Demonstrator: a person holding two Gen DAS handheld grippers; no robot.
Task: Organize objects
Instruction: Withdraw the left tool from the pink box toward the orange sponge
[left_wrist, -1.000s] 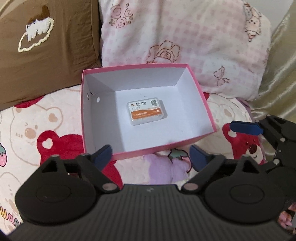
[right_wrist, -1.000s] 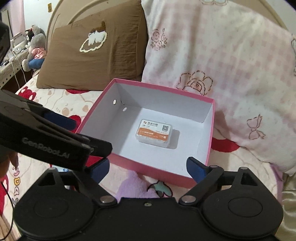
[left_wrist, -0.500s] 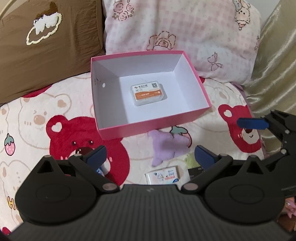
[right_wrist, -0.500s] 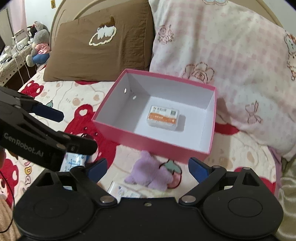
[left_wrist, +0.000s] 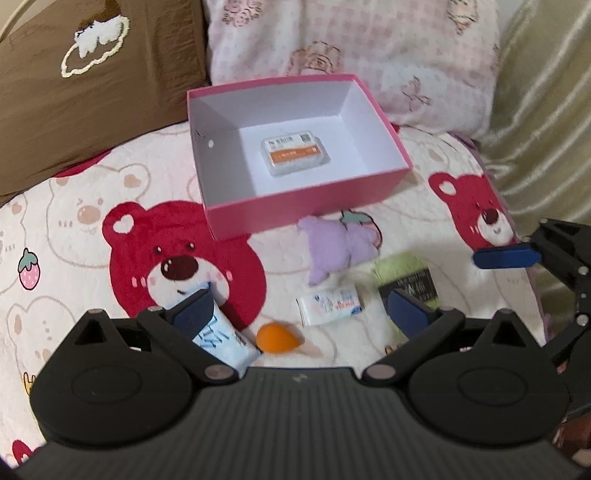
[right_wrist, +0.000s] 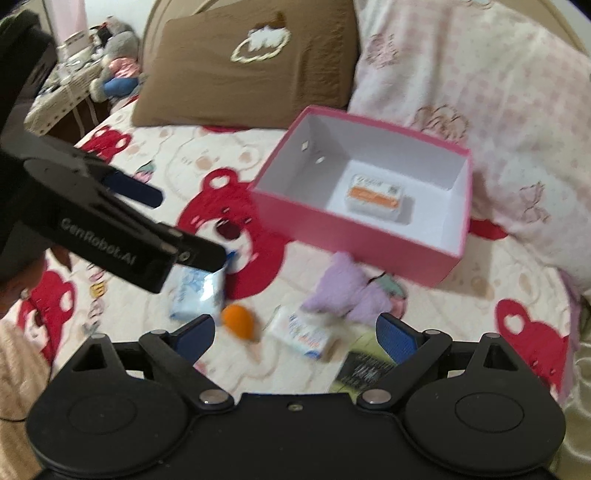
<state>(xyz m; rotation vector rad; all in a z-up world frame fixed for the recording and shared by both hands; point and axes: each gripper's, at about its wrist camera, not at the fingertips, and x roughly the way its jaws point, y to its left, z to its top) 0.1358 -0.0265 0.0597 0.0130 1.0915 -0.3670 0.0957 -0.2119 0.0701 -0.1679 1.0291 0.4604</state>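
Bedspread (left_wrist: 92, 192): both grippers (left_wrist: 299, 306) (right_wrist: 295, 328) open, prob. empty.

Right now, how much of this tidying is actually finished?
Barely begun, it seems. One small orange-labelled case already lies in the pink box. Nothing is in hand: the left gripper and right gripper are both open and empty. Left on the bedspread: a blue tissue pack, an orange sponge, a white packet, a purple plush and a dark card.
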